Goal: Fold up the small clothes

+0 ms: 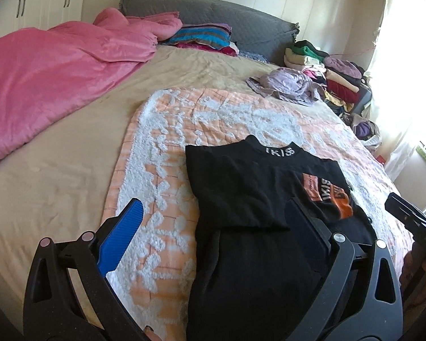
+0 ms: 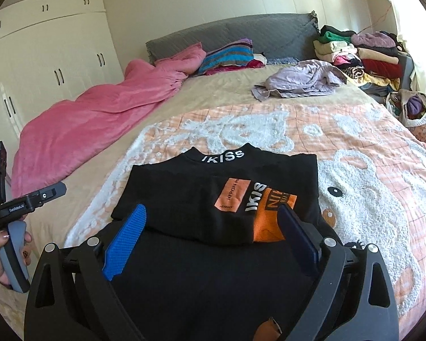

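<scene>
Pink blanket (image 1: 51,79) bunched up on the far left of the bed (image 1: 56,176), then the peach quilt (image 1: 167,153) laid flat in the middle, and the black top (image 2: 213,199) lying on that quilt with its collar pointing away toward the headboard (image 2: 241,34). Long axis running straight out from both grippers, hem end nearest, collar end farthest. One sleeve already folded across the chest, so probably partway through the fold. Left gripper (image 1: 213,224) wide open, gripping nothing, hanging over the top's left edge with one finger above the quilt and the other above the black cloth. Right gripper (image 2: 213,227) also spread apart and empty, sitting squarely over the lower body of the top, both fingers above fabric. Looks like the right one is the better placed of the two, being centred over the garment while the left sits off to its side. Guessing the next bit needs the near hem pinched and carried forward toward the collar. Further right, a crumpled lilac garment (image 2: 301,79), then a stack of folded clothes (image 2: 363,56) by the window side.
</scene>
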Tool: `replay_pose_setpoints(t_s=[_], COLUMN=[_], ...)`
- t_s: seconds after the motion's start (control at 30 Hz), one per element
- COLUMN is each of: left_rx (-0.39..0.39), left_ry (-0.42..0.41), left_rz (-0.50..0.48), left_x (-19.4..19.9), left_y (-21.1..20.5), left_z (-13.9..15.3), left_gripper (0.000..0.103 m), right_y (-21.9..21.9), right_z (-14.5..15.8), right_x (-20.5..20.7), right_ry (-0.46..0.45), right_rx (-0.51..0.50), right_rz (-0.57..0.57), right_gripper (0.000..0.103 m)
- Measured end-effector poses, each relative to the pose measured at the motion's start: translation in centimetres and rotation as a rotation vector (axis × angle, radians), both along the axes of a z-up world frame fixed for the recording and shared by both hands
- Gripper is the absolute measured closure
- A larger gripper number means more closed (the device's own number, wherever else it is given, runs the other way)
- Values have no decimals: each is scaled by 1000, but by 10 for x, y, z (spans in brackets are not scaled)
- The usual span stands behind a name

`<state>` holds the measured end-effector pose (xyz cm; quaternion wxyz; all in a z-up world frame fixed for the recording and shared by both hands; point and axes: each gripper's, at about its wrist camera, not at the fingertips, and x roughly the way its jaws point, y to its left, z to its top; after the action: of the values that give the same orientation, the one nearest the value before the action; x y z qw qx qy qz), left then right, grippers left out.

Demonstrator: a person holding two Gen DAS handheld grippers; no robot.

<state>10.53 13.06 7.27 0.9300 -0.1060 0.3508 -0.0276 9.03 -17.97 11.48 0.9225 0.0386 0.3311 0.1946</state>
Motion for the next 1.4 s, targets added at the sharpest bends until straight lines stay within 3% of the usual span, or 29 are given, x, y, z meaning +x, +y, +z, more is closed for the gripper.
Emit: replay_pose_setpoints(t_s=[0.73, 1.4], left_rx=[-14, 98], left_ry=[24, 62], left_rz=[-26, -8], left_x=[-51, -79], left_y=[-6, -24], left_z=[-10, -29], left_gripper=[10, 10], right_y=[-23, -46], right_z=[6, -6], right_x=[-39, -60], right_ry=[-21, 0], right_rx=[-5, -10], right_rz=[18, 28], right_gripper=[10, 10])
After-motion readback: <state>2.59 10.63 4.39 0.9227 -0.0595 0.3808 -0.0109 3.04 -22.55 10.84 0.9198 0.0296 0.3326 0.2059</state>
